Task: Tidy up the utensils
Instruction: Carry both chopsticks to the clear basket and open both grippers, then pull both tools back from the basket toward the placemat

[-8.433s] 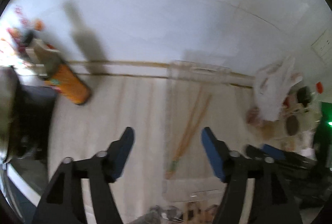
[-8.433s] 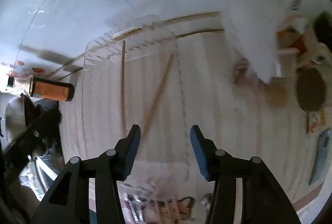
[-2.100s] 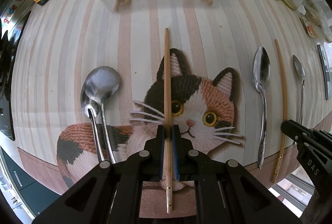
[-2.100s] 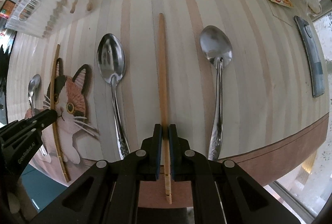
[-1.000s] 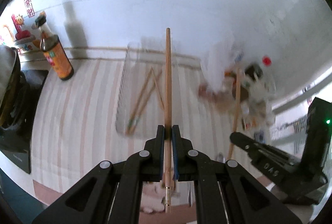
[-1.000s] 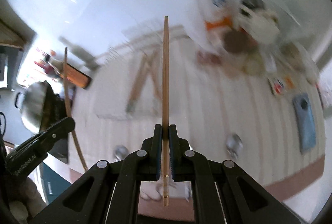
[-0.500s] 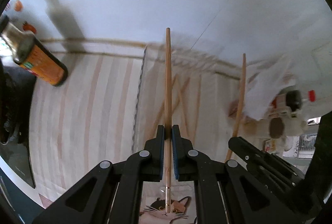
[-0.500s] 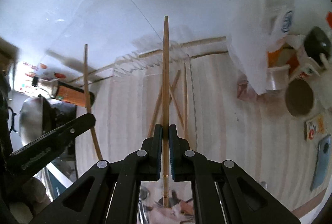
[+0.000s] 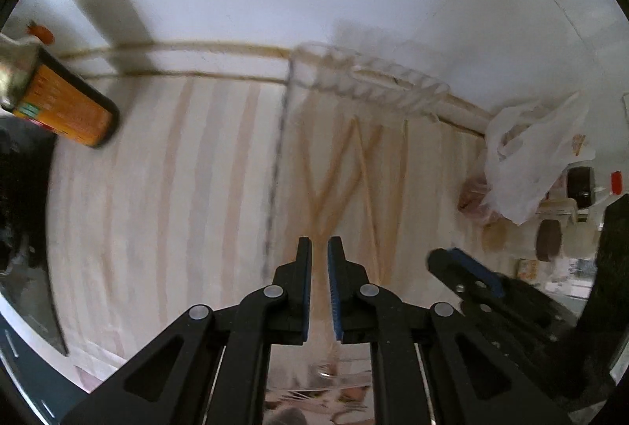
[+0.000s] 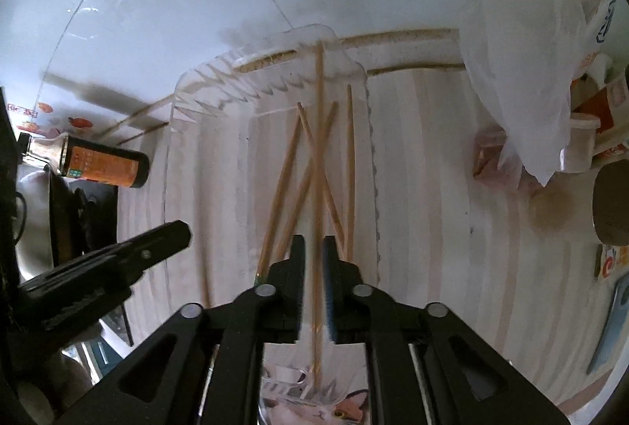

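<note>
A clear plastic tray (image 10: 275, 63) lies on the striped counter with several wooden chopsticks (image 10: 287, 169) crossed inside; it also shows in the left wrist view (image 9: 373, 79) with the chopsticks (image 9: 346, 165). My left gripper (image 9: 319, 248) hovers over the tray's near end, its jaws a narrow gap apart and empty. My right gripper (image 10: 313, 244) is also slightly parted; one chopstick (image 10: 317, 157) runs through the gap, blurred, and I cannot tell if it is gripped. The left gripper also shows at lower left in the right wrist view (image 10: 118, 260).
An orange-labelled bottle (image 9: 67, 106) stands left of the tray. A white plastic bag (image 10: 523, 71) and jars (image 10: 613, 205) crowd the right. A cat-patterned mat (image 10: 354, 409) lies below the grippers. White wall behind.
Half a second ago each gripper was shut on a chopstick above the tray. Now both jaws have parted; the left chopstick is gone from its jaws, the right one blurs between them.
</note>
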Demonstrator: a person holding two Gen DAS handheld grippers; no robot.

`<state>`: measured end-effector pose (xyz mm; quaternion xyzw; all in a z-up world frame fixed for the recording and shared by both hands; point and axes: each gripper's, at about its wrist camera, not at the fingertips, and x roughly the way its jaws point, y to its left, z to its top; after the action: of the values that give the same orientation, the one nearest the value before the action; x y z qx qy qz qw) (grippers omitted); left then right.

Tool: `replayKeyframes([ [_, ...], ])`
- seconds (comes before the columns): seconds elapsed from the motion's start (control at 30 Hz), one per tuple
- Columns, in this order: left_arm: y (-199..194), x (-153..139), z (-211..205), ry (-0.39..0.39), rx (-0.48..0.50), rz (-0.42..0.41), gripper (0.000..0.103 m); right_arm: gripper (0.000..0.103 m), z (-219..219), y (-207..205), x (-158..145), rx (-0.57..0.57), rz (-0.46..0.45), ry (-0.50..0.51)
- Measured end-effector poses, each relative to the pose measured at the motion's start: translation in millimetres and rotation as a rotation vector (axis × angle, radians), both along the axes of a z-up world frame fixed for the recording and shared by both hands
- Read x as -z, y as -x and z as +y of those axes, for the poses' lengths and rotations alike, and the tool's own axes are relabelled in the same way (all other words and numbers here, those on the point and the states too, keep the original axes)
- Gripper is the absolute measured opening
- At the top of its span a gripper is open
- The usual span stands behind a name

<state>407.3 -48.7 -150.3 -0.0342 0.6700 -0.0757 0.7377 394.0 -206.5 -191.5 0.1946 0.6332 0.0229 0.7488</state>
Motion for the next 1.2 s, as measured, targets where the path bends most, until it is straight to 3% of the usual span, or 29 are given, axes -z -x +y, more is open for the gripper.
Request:
replayKeyframes([
  [0.1,4,-6,4,-0.045,0.002,-0.037,0.033,0.028,-3,2,-3,0.002,-0.016,0.031],
  [0.17,10,-11,8,-0.081,-0.001,-0.076,0.053,0.028,-5,6,-6,0.004,-0.022,0.04],
  [0.43,46,-17,17,-0.235,-0.01,-0.241,0.083,0.047,-7,33,-20,0.011,-0.084,0.158],
  [0.57,64,-15,17,-0.257,-0.005,-0.277,0.1,0.052,-8,54,-24,0.018,-0.112,0.217],
  [0.67,80,-18,15,-0.269,0.006,-0.323,0.102,0.062,-9,70,-27,0.025,-0.138,0.265],
  [0.83,102,-26,13,-0.272,0.015,-0.381,0.103,0.095,-9,94,-34,0.03,-0.175,0.359],
  [1.2,151,-69,15,-0.226,0.015,-0.479,0.103,0.102,-8,152,-74,0.077,-0.295,0.462],
])
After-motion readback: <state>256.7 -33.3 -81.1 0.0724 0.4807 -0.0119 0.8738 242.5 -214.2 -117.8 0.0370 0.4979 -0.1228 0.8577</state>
